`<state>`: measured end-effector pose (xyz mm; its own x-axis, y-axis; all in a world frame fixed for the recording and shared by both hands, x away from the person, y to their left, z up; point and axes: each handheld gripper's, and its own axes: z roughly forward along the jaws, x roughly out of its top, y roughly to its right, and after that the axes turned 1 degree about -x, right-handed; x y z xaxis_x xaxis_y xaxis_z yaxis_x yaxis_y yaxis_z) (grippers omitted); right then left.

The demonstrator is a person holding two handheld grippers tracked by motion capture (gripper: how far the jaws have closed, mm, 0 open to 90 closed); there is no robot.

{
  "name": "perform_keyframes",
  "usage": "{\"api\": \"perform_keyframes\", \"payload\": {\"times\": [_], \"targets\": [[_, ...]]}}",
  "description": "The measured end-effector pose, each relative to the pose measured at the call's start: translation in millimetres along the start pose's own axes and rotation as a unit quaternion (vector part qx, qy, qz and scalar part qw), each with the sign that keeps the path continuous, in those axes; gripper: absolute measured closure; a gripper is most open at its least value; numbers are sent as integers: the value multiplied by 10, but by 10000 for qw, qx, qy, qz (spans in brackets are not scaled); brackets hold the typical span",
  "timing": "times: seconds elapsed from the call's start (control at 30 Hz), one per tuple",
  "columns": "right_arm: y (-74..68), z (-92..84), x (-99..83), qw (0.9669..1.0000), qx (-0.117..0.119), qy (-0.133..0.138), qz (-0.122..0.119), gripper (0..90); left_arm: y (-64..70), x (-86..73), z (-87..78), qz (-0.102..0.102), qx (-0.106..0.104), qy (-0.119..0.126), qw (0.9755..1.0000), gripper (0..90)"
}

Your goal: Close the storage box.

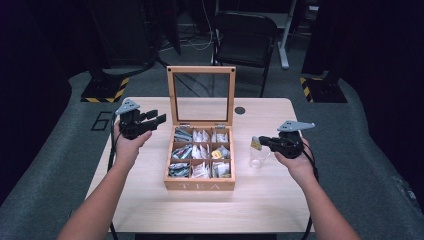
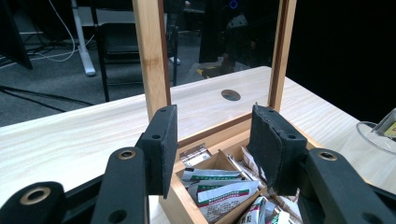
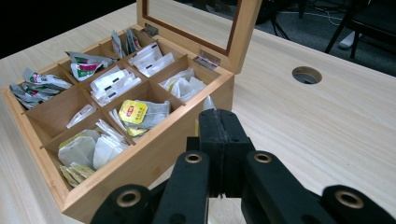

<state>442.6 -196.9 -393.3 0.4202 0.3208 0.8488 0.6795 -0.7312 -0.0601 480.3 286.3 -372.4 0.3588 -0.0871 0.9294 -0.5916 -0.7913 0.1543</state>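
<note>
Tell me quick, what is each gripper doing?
Left gripper: open, holding nothing.
Right gripper: shut on a tea bag, above the glass.

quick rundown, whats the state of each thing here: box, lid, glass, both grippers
tea box: open, compartments hold tea bags
lid: raised, upright behind the box
glass: upright on the table, right of the box
tea bag: pinched by the right gripper over the glass
left gripper: open, holds nothing
right gripper: shut on the tea bag
</note>
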Motion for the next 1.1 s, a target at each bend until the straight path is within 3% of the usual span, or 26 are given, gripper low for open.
{"api": "perform_keyframes", "payload": {"times": [0.33,0.67,1.1], "targets": [[44,2,-59,9999,-111,-41,42,900,-2,-5,8,5,1,-18,10000,519],[83,87,-244,9995,-220,-166,170,900,-6,-8,7,33,-5,-60,10000,518],[84,189,-389,9988,-249,-330,246,899,-22,-69,23,-66,13,-33,10000,518]]}}
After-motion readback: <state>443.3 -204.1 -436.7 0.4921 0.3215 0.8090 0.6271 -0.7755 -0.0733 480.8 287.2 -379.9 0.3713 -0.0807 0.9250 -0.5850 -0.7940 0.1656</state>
